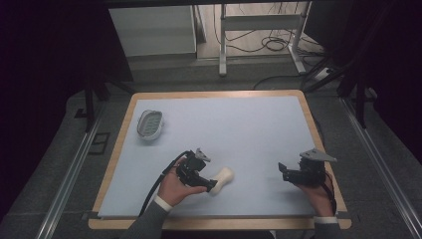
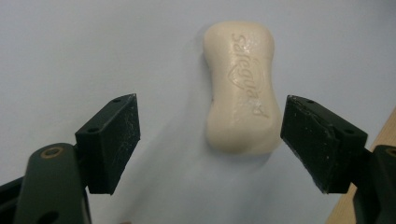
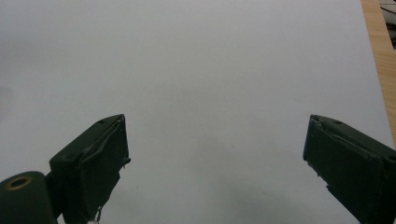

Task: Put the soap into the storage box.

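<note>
A cream bar of soap [image 1: 222,179] lies flat on the pale blue mat near the front middle of the table. In the left gripper view the soap [image 2: 241,88] shows embossed lettering and lies just ahead of the two black jaws, closer to the right one. My left gripper [image 1: 211,186] is open right at the soap's near end, and its jaws do not touch it. My right gripper [image 1: 282,171] is open over bare mat at the front right, with nothing between its jaws [image 3: 215,163].
A grey-and-white soap dish [image 1: 150,123] sits at the mat's far left. The mat [image 1: 239,129] lies on a wooden-edged table [image 1: 119,144]. The wooden edge [image 3: 376,51] runs close along the right gripper's right side. Cables and a metal frame stand on the floor beyond.
</note>
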`<state>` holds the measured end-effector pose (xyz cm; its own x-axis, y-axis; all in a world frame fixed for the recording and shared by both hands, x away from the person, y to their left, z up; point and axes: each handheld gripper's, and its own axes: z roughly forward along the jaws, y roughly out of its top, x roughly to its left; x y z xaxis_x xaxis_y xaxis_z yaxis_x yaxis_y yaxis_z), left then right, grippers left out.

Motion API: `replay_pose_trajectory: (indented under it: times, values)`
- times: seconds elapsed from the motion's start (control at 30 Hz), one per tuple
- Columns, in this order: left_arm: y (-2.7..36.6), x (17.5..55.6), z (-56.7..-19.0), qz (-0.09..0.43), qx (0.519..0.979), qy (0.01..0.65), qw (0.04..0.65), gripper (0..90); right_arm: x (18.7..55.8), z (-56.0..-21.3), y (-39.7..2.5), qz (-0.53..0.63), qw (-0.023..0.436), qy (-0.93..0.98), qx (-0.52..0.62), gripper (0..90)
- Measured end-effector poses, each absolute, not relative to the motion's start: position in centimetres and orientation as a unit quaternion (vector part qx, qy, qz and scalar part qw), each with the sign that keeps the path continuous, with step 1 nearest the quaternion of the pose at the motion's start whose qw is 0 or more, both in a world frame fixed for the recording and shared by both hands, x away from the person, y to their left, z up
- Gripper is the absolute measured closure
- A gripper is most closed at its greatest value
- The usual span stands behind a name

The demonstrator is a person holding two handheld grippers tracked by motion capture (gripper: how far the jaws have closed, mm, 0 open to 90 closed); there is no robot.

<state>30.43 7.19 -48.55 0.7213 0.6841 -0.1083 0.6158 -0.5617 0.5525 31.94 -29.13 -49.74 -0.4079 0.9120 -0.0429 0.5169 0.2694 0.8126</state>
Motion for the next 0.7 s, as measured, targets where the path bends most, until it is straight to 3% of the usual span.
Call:
replay_pose_trajectory:
  times: [0.7]
  values:
    - [3.1, 31.4, -49.4, 0.064, 0.896, 0.359, 0.252, 23.6, 31.9, -49.8, -29.5, 0.375, 0.264, 0.751, 0.476, 6.5]
